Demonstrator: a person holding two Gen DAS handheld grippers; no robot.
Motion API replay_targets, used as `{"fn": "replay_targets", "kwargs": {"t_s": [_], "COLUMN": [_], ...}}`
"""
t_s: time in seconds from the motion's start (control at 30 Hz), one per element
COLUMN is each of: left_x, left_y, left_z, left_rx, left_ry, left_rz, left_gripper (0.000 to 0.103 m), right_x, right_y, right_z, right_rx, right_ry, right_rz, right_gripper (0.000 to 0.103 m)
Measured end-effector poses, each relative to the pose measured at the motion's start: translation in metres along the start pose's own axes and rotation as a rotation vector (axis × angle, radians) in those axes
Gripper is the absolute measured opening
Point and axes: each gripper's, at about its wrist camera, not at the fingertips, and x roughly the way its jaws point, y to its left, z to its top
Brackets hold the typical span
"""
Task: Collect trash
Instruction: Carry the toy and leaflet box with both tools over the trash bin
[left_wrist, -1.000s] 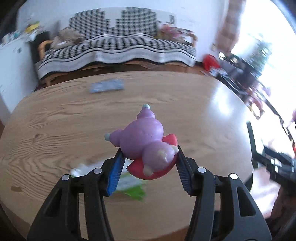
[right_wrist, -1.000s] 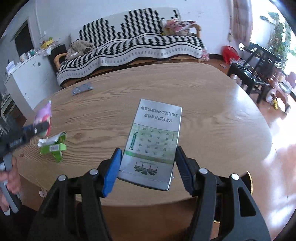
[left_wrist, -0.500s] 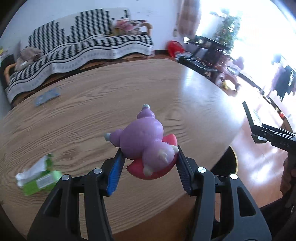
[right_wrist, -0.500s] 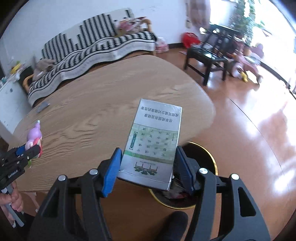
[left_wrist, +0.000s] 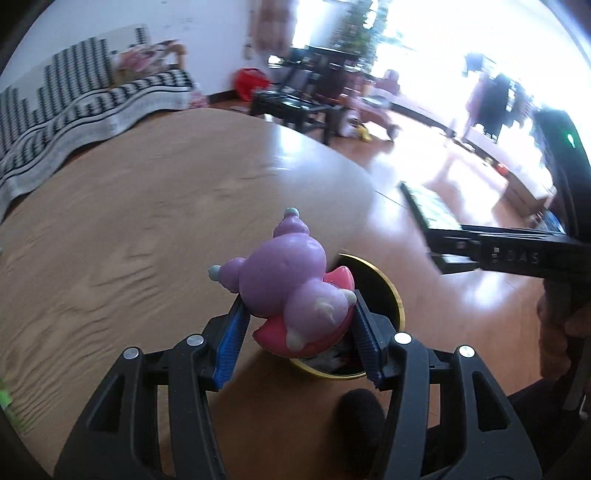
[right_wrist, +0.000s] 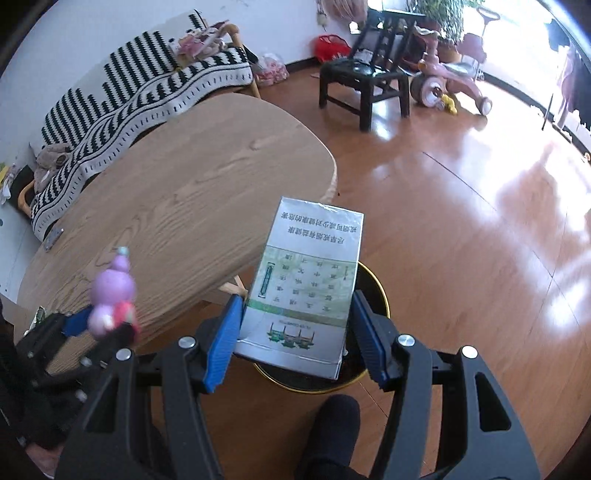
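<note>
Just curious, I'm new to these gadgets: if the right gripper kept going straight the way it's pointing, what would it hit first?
Probably the gold-rimmed bin on the floor; the box it holds would arrive first.

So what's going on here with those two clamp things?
A person is clearing trash off a wooden table, a handheld gripper in each hand. The left gripper is shut on a purple and pink toy figure; the right gripper is shut on a silver and green carton. Both hang near a gold-rimmed bin on the floor, nothing dropped yet.
</note>
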Motion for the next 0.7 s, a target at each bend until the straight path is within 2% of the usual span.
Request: {"fn": "replay_targets", "kwargs": {"t_s": [0.17,0.43,0.7], "left_x": [0.029,0.067,0.079], "left_y": [-0.027,-0.038,-0.043], "left_z": [0.004,0.011,0.013], "left_rx": [0.024,0.062,0.088], "left_ry": [0.022,0.075,0.082], "left_rz": [-0.063,-0.083,-0.102], "left_gripper": [0.053,0.053,0.054], "right_x": [0.012,0.033,0.052], "right_y": [-0.011,-0.017,-0.013], "right_z": [0.0,0.002,0.005], "right_rx": [0.037,0.069,0.073], "right_ry": [0.044,0.103,0.14], "right_rz": [0.008,0.007,-0.008], "right_gripper": [0.059,0.059,0.059]}}
